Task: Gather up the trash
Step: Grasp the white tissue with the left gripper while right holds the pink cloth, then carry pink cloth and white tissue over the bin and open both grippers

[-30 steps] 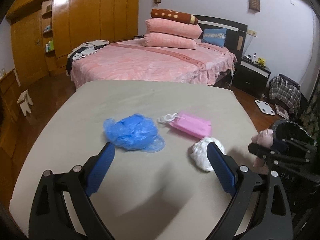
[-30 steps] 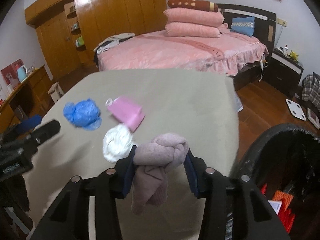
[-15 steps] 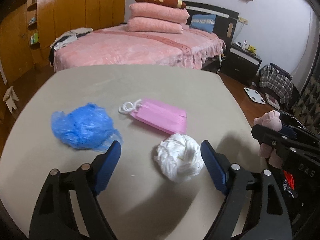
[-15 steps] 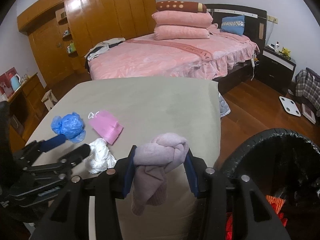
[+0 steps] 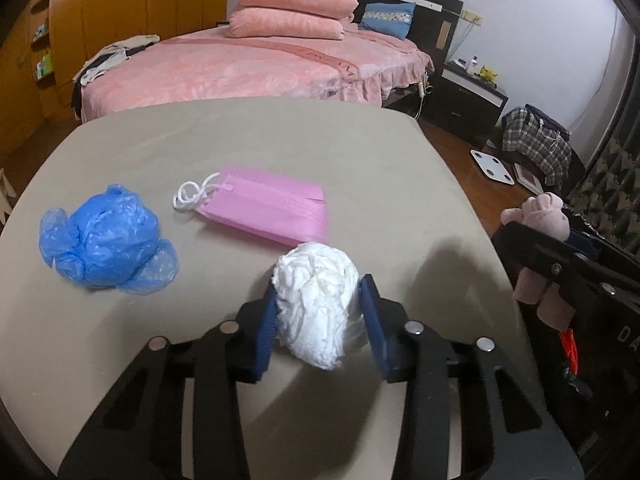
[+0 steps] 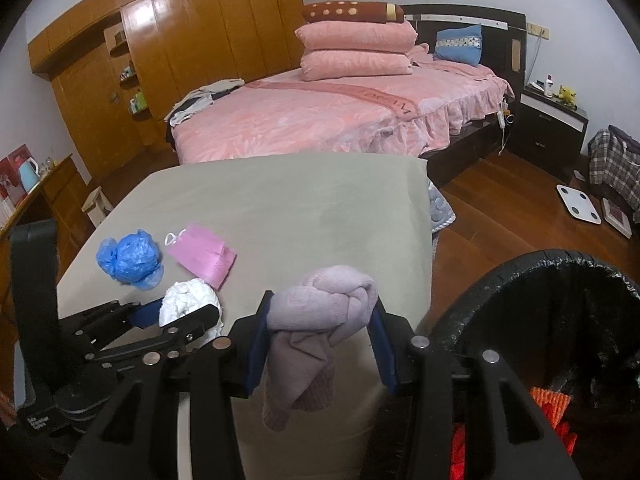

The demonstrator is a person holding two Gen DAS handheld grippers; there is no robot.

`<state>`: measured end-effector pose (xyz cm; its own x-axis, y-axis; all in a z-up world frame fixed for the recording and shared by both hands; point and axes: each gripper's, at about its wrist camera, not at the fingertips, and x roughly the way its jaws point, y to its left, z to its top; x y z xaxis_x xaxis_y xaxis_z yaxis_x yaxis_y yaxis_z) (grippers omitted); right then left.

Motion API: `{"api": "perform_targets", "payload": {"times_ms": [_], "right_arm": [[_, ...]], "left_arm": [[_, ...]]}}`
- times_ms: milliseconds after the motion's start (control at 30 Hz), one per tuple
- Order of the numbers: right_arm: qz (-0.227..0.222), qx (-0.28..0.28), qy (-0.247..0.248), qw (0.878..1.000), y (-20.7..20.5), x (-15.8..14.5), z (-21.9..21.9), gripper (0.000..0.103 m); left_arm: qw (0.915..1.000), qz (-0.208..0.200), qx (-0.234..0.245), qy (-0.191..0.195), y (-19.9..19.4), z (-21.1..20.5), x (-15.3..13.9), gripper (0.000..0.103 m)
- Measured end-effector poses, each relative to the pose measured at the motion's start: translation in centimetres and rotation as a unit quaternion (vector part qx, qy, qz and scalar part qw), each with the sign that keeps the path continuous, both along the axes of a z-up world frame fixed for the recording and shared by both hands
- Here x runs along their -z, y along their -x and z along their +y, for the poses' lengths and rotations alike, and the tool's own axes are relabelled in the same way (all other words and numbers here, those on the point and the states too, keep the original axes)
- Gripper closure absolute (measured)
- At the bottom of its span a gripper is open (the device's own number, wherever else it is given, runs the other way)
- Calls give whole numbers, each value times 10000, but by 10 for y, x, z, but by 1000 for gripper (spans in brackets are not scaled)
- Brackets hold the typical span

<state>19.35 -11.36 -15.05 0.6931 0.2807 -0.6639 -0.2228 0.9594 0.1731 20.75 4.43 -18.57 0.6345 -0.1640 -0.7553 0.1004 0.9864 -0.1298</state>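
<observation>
My left gripper is shut on a crumpled white tissue wad on the grey table; the wad also shows in the right wrist view. A blue plastic bag and a pink face mask lie on the table beyond it. My right gripper is shut on a knotted mauve sock and holds it at the table's right edge, left of the black trash bin. The sock also shows in the left wrist view.
The bin holds orange and red scraps. A pink bed stands behind the table, a dark nightstand to its right. A white scale and a plaid bag lie on the wooden floor.
My left gripper moved forward and right to the white wad and closed on it. My right gripper kept hold of the sock and shifted a little toward the bin.
</observation>
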Motion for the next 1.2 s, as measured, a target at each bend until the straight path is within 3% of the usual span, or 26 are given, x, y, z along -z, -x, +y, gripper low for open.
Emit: {"api": "perform_targets", "payload": {"times_ms": [467,1200], "right_arm": [[-358,-98,-95,9993,23,-34,3,58],[-1005,51,-191,9947,95,-97,-36,58]], "left_arm": [[9976,-657,-199,-75,39,9,-71,67],[9917,-1284,6,-21,94,-24,-139,67]]}}
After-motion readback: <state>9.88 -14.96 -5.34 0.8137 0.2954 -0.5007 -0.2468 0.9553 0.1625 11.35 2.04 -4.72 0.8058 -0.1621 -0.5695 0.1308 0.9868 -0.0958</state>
